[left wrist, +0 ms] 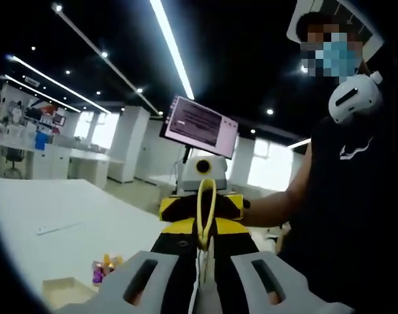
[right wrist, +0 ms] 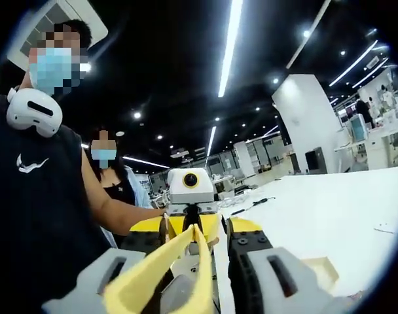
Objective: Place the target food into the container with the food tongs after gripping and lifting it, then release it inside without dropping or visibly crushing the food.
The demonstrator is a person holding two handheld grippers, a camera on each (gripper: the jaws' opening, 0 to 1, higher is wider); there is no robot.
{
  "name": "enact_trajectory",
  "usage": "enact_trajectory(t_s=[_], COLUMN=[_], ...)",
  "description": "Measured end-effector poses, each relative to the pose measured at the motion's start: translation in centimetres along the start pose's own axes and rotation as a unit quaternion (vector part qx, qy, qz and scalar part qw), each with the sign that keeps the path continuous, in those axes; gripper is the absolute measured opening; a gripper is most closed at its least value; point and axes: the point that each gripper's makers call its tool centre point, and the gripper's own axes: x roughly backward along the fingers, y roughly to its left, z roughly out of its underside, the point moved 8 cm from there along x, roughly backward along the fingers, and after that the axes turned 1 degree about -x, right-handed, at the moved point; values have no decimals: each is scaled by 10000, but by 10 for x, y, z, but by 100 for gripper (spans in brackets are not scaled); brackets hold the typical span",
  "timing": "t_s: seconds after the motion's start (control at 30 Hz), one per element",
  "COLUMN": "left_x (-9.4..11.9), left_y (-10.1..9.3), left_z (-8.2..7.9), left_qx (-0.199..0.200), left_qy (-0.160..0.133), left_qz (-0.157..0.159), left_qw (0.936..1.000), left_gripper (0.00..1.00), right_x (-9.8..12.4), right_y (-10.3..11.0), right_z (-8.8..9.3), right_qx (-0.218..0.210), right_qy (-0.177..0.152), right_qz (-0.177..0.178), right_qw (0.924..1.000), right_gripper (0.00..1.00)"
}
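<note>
Presently: right tongs (right wrist: 186, 252) clenched on yellow plastic food tongs (right wrist: 163, 275); left tongs (left wrist: 199, 260) spread, empty.
Small purple-and-orange food pieces (left wrist: 104, 266) sit on the white surface (left wrist: 68, 209) just beside the pale shallow container (left wrist: 61, 289), on its far side. Both lie below-left of the left tongs, likely the nearer pair. The tool's long axis points at the left tongs, not the container. The food's own axis is too small to tell.

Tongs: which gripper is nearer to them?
Right. The yellow tongs sit between the jaws of the right gripper; the left gripper faces them from opposite, off their joined end.
</note>
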Motion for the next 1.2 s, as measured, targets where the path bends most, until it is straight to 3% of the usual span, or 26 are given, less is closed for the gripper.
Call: enact_trajectory(t_s=[0.4,0.67,0.83,0.9,1.03,1.2], left_x=[0,-1,-2,-2,-1,8], left_y=[5,3,1,1,2,7], left_z=[-1,0,-1,-3,0,3], left_qx=[55,94,178,-155,-309,-162], left_qy=[48,73,86,1,72,71], left_qz=[-99,-105,-141,-153,-305,-403], left_qw=[9999,9999,9997,9998,9990,9990], left_gripper=[3,4,7,9,14,15], right_x=[1,-1,0,0,-1,5], right_y=[-3,-1,-2,-2,-2,-5], right_z=[-3,-4,-6,-7,-9,-11], right_qx=[-53,-95,-383,-224,-198,-106], right_qy=[-96,-189,-270,-315,-301,-395], right_qz=[50,14,-33,-1,82,207], right_qw=[9999,9998,9989,9993,9993,9990], right_gripper=[29,19,18,19,20,21])
